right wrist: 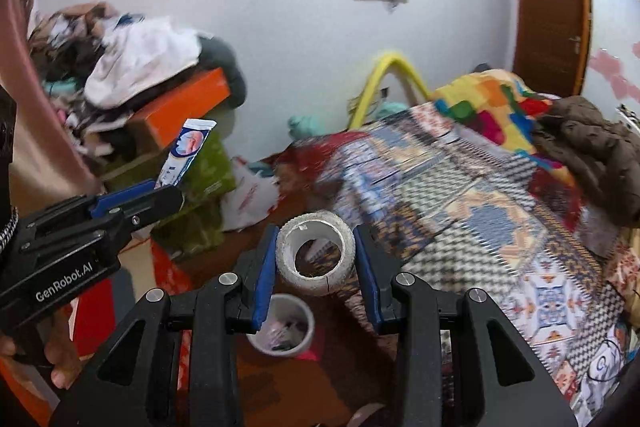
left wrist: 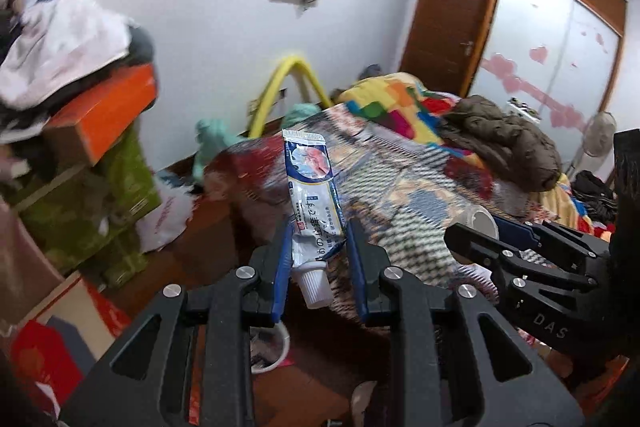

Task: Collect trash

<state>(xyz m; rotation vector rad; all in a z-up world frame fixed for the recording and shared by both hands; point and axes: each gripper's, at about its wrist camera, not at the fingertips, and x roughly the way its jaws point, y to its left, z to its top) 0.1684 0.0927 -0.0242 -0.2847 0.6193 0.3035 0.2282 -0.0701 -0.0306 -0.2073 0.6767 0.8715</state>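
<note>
Below both grippers: a white bin (right wrist: 282, 327) is standing on the floor, and both carried items are hanging above it.

Left gripper (left wrist: 318, 227): its 2 blue-padded fingers (left wrist: 282, 267) are closing on the lower body of a toothpaste tube (left wrist: 314, 199), just above the ribbed white cap.

Tube axis: the long axis is running nearly parallel to the fingers, cap end pointing back toward the wrist and crimped end pointing forward and up.

Right gripper (right wrist: 316, 247): its 2 fingers are pressing on opposite outer sides of a tape roll (right wrist: 316, 253), with the open core facing the camera.

Key relation: in the right wrist view, the bin mouth is lying directly beneath the tape roll and slightly toward the wrist; in the left wrist view, only an arc of the bin rim (left wrist: 280, 355) is showing below the fingers, slightly left of the tube cap.

Nearer gripper: judging from both views, the right gripper is sitting more squarely over the opening, so a straight release is likely to drop the roll in. The left gripper probably needs a small shift toward the bin first.

Bin contents: some dark and pale scraps are lying inside; they are too blurred to identify.

Surroundings: a patterned bedspread (right wrist: 500, 227) is covering the bed to the right, and stacked boxes (left wrist: 104, 131) with clothes on top are standing to the left.

Risk: the long tube could catch the rim if released off centre.
</note>
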